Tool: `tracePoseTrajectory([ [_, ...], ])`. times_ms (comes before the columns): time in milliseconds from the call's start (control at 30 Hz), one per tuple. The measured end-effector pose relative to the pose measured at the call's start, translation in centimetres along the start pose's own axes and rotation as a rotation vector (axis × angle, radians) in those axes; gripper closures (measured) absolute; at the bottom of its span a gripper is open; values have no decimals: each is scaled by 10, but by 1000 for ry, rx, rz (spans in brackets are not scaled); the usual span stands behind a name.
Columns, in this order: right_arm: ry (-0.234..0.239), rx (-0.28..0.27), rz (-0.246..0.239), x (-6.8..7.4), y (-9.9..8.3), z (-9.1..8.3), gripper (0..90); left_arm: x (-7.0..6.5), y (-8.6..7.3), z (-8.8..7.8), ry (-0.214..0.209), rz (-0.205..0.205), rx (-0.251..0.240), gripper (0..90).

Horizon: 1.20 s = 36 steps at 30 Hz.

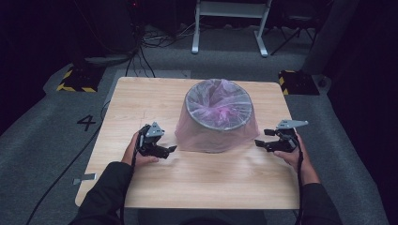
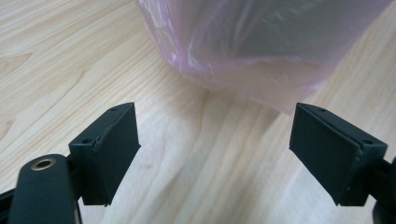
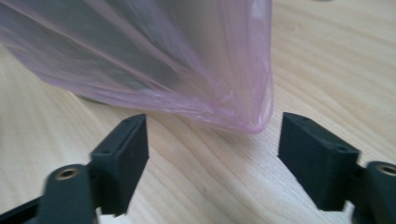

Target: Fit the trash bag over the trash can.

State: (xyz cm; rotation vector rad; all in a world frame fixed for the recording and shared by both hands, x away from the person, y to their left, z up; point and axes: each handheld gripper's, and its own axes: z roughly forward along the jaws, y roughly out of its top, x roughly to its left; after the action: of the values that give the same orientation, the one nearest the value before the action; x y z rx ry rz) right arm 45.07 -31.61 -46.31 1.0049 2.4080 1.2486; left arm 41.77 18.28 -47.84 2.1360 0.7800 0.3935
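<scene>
A round bin [image 1: 218,105] lined with a thin pink plastic bag [image 1: 206,136] stands upright in the middle of the wooden table [image 1: 141,101]; the bag hangs down over its outside to the tabletop. My left gripper [image 1: 169,150] rests low at the bin's left, open, with nothing between its pads. In the left gripper view the bag's hem [image 2: 243,74] lies just beyond the jaws. My right gripper [image 1: 261,138] sits at the bin's right, open and empty. In the right gripper view the bag's lower edge [image 3: 224,112] hangs a little past the jaws.
Grey carpet surrounds the table. Cables [image 1: 145,42] and a white frame's legs [image 1: 230,28] lie at the back. Yellow-black striped blocks [image 1: 77,79] [image 1: 298,82] sit beyond the table's far corners. A metal bracket [image 1: 84,178] juts out at the table's left edge.
</scene>
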Motion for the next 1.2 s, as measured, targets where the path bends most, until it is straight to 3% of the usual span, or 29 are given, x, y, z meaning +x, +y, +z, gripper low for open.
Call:
tracePoseTrajectory([
  [167,1,-64,-17,4,0,-30,204,-12,-11,-6,-11,13,31,160],
  [300,-17,-95,-16,6,2,-38,210,-18,-16,-6,-15,21,56,159],
  [433,-29,-110,-27,11,7,-41,210,-23,-24,-6,-36,18,79,159],
  [633,-58,-136,-78,27,24,-46,208,-26,-35,-8,-30,11,102,159],
  [800,-53,-162,-91,34,35,-50,206,-27,-37,-10,-19,17,111,159],
  [1000,-87,-177,-114,42,54,-53,206,-27,-39,-9,-15,3,102,155],
  [1033,-115,-178,-114,44,61,-53,207,-26,-39,-9,-17,-9,108,145],
  [1200,-130,-196,-123,49,78,-53,208,-25,-38,-7,-9,-14,116,117],
])
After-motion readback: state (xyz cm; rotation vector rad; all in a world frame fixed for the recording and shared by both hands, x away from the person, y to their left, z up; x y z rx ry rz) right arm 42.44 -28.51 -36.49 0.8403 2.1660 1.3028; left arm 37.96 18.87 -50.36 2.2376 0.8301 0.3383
